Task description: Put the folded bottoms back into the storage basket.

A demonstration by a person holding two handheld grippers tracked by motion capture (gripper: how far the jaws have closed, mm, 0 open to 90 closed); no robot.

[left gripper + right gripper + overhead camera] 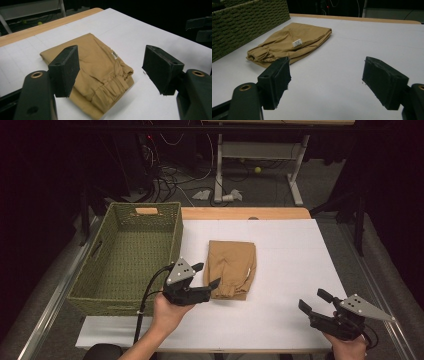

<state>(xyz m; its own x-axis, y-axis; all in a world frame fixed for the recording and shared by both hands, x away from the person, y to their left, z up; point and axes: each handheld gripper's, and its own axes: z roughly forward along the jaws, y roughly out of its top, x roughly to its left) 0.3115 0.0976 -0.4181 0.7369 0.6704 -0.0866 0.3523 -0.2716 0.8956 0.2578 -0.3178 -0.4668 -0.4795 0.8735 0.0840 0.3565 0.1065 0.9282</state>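
Note:
A folded tan garment (232,268) with an elastic waistband lies in the middle of the white table top (295,265). My left gripper (206,275) is open just left of the garment's near corner, jaws pointing at the waistband end. In the left gripper view the garment (97,67) sits between and beyond the spread jaws. My right gripper (312,301) is open near the table's front right corner, apart from the garment. In the right gripper view the garment (289,43) lies ahead to the left, its white label facing up.
A green woven basket (176,227) with nothing visible inside stands at the table's left, its side wall (242,27) close to the garment. A wooden strip (245,213) borders the far edge. Cables and a desk frame (260,155) lie on the floor beyond.

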